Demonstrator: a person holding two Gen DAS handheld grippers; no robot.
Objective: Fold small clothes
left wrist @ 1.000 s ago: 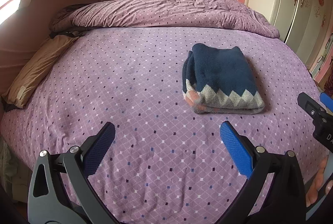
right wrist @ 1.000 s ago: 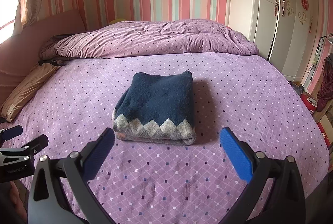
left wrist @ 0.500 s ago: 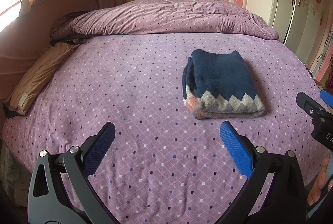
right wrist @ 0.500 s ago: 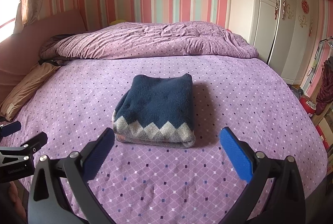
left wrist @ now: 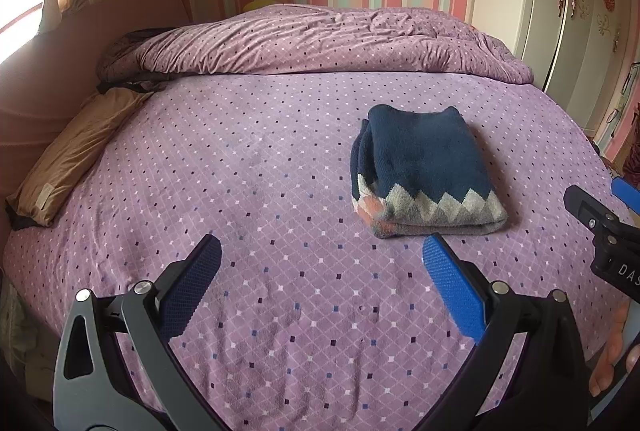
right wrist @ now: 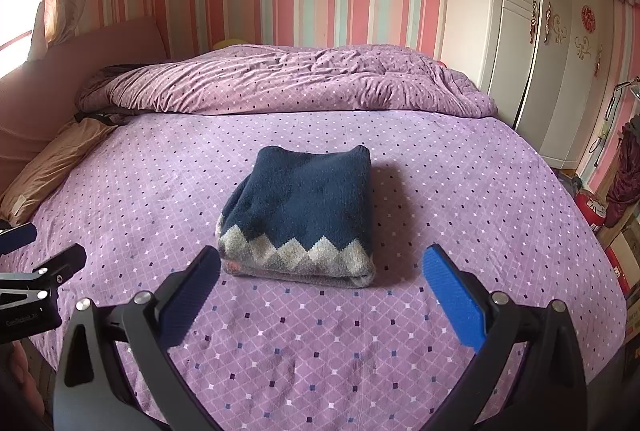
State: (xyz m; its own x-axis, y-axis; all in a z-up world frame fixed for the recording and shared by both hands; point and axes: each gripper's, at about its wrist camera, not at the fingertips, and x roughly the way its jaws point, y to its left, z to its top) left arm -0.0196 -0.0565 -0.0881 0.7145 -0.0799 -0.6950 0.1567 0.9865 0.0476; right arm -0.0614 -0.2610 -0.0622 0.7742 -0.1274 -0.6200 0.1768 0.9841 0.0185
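Note:
A folded navy sweater (left wrist: pixel 424 167) with a grey and pink zigzag hem lies on the purple dotted bed (left wrist: pixel 248 191). It also shows in the right wrist view (right wrist: pixel 304 215), centred. My left gripper (left wrist: pixel 320 263) is open and empty, above the bed, nearer to me than the sweater and to its left. My right gripper (right wrist: pixel 320 271) is open and empty, just short of the sweater's hem. The right gripper shows at the right edge of the left wrist view (left wrist: pixel 600 223). The left gripper shows at the left edge of the right wrist view (right wrist: pixel 36 271).
A bunched purple duvet (right wrist: pixel 288 83) lies along the far side of the bed. A tan pillow (left wrist: pixel 76 155) lies at the left by the pink headboard (right wrist: pixel 80 63). White wardrobes (right wrist: pixel 552 51) stand at the right. Clutter sits on the floor at the right (right wrist: pixel 616 199).
Both grippers have drawn back and risen slightly from the sweater, which looks a little farther and smaller. The sweater has not moved. Both grippers stay open.

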